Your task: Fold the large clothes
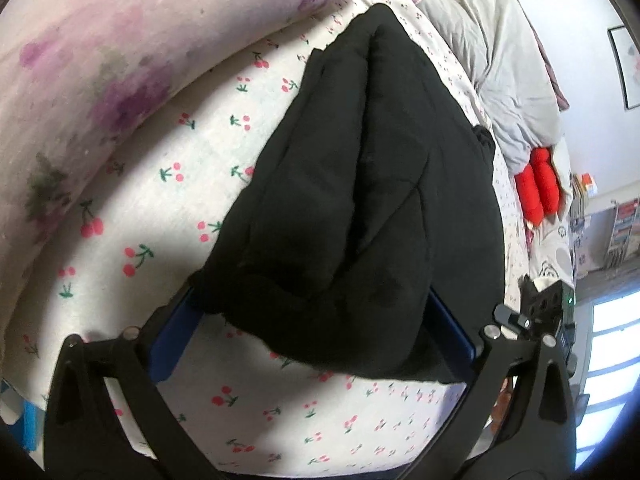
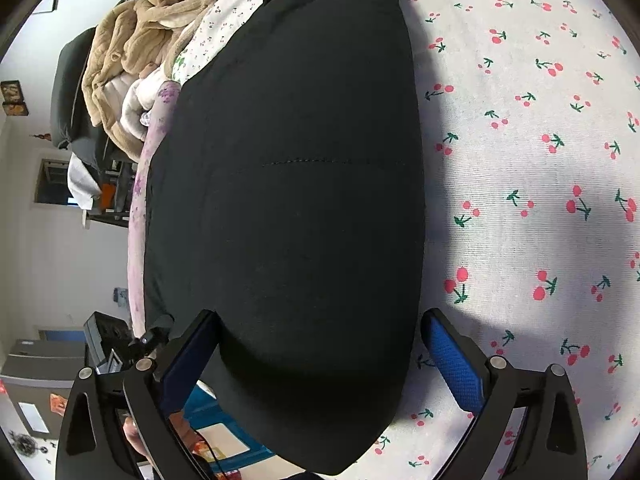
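We worked over a bed with a cherry-print sheet (image 2: pixel 520 160). Our right gripper (image 2: pixel 320 360) stood wide open around the black garment (image 2: pixel 280 200); our left gripper (image 1: pixel 312 336) also straddled it, jaws spread, pads apparently not pressing.

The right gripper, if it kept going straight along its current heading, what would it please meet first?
Most likely the padded black garment lying between its open jaws on the cherry-print sheet; depth is unclear.
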Demonstrator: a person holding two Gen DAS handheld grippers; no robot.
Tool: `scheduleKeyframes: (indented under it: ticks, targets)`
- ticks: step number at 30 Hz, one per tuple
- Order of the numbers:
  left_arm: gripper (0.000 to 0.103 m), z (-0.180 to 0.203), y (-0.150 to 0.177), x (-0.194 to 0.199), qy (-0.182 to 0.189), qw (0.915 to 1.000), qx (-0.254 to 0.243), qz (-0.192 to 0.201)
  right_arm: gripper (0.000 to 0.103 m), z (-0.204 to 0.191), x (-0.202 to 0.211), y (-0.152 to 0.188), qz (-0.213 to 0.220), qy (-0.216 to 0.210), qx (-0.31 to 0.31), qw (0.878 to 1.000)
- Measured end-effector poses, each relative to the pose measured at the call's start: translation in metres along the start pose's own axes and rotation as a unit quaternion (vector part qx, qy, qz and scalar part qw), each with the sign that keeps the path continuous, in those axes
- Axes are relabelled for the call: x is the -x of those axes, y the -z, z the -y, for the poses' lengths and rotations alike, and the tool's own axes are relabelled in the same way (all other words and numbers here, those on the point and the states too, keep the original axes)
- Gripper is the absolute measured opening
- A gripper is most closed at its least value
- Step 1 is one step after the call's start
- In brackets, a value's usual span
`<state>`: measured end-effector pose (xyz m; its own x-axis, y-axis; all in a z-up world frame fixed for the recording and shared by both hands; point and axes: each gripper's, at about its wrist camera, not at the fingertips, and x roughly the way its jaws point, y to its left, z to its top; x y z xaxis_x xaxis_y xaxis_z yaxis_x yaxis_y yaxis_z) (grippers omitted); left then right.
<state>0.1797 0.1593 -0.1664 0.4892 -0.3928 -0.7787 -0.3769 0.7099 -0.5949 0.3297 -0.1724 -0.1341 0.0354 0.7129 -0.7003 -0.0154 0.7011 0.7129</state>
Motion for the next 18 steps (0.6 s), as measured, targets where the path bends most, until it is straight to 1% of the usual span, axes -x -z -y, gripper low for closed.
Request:
scheduleKeyframes:
  ticks: [3,5,9,10,13,16,17,18]
  targets:
    - [0.102,0.004,-0.001,-0.002,0.003,0.9998,0.006,0.017,0.102,-0.001,-0.002,-0.001,0.004,-0.008,-0.003,1.000]
    - [0.099,0.004,-0.002,-0.002,0.002,0.9995,0.010,0.031,0.103,-0.001,-0.005,-0.001,0.004,-0.010,-0.002,1.000]
    - [0.088,0.008,0.000,-0.001,0.000,0.9985,0.010,0.055,0.103,-0.002,-0.010,-0.005,0.000,-0.008,0.013,1.000]
    - [0.086,0.009,0.000,-0.001,0.001,0.9983,0.008,0.058,0.103,-0.002,-0.010,-0.006,-0.001,-0.010,0.017,1.000]
    - [0.086,0.009,-0.001,-0.001,0.005,0.9978,0.006,0.067,0.103,0.000,-0.012,-0.009,-0.004,-0.017,0.027,0.999]
    - [0.088,0.004,-0.006,-0.007,0.025,0.9976,0.013,0.063,0.103,0.003,-0.014,-0.011,-0.002,-0.016,0.027,1.000]
    - [0.087,0.003,-0.006,-0.007,0.027,0.9973,0.018,0.065,0.103,0.002,-0.015,-0.011,-0.002,-0.014,0.028,1.000]
    - [0.082,0.005,-0.006,-0.005,0.023,0.9972,0.018,0.069,0.103,0.000,-0.017,-0.011,0.000,-0.008,0.032,0.999]
